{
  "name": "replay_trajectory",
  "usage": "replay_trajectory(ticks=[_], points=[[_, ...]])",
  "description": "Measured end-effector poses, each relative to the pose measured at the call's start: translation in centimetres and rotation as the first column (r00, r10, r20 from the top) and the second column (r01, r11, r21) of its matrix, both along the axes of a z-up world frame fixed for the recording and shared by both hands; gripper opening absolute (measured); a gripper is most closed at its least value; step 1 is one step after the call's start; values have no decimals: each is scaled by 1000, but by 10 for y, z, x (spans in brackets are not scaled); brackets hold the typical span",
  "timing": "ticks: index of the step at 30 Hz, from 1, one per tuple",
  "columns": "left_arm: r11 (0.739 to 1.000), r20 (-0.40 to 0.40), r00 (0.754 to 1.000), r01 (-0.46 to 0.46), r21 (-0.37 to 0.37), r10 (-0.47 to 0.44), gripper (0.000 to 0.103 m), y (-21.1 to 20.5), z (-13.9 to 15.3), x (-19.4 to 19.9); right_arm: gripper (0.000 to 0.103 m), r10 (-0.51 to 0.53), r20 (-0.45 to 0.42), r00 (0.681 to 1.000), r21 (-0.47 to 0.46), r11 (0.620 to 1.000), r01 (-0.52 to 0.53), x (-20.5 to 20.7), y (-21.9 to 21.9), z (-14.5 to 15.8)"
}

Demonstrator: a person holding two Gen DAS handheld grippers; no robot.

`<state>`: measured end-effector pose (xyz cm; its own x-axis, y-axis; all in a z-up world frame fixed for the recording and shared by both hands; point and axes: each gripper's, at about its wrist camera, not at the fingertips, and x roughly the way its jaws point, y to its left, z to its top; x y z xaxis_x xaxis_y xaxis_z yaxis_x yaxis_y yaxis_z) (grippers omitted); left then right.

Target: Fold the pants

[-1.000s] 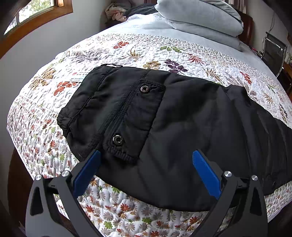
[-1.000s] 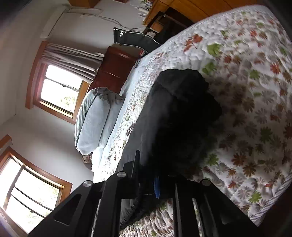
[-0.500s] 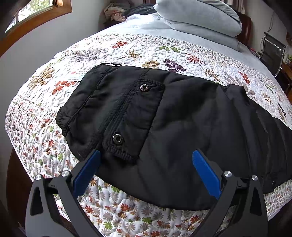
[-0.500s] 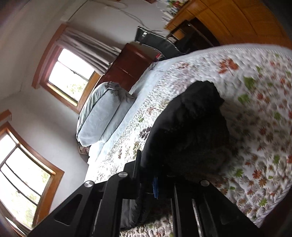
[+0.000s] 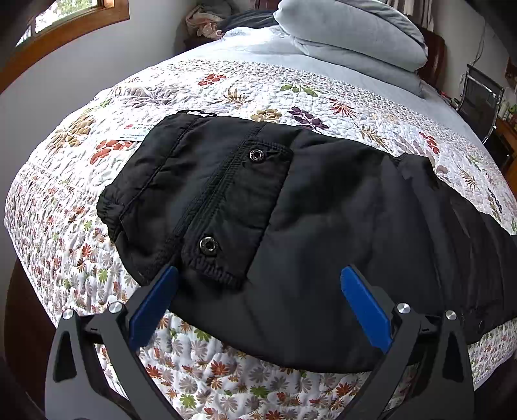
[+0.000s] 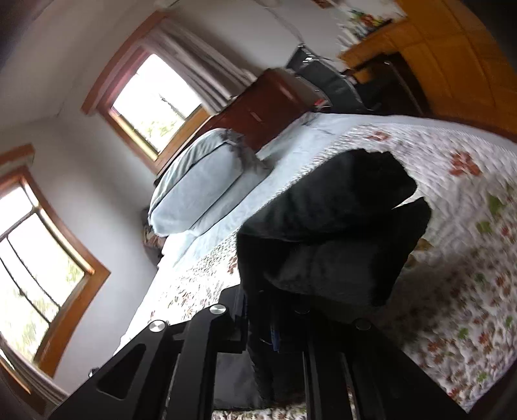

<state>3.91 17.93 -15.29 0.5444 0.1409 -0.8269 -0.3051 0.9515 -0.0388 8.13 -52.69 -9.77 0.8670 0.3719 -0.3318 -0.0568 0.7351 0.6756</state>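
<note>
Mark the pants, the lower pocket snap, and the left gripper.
pants (image 5: 339, 232), left wrist view, flat middle of the black fabric.
lower pocket snap (image 5: 207, 245), left wrist view, centre of the metal stud.
left gripper (image 5: 258, 302), left wrist view, midway between the open blue fingertips.

A home bedroom: quilted bed (image 5: 226, 90), pillows (image 5: 349, 29).

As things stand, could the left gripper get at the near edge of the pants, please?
Probably yes. The left gripper is open, its blue pads straddling the pants just over their near edge, and nothing lies between them. The right gripper is shut on the leg end, off to the side.
</note>
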Motion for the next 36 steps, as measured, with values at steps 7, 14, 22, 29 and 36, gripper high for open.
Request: replay_trajectory(ticks=[7,14,22,29,36], points=[[999,15,1000,-16,-36,16,100,3,2,-1,11,125,5,992,-131,984,-124,16,56,27],[999,19,1000,-16,-48,17,100,4,1,-2,11,224,-9,974,-214,952,-221,24,96,35],[998,22,1000,-20,-57,21,100,5,1,-2,11,326,-58,944,-321,889,-327,28,141,38],[998,25,999,-21,-61,22,100,5,1,-2,11,418,-120,901,-339,835,-433,39,171,22],[998,25,999,-19,-63,21,100,5,0,-3,11,471,-182,863,-354,787,-505,43,201,6]])
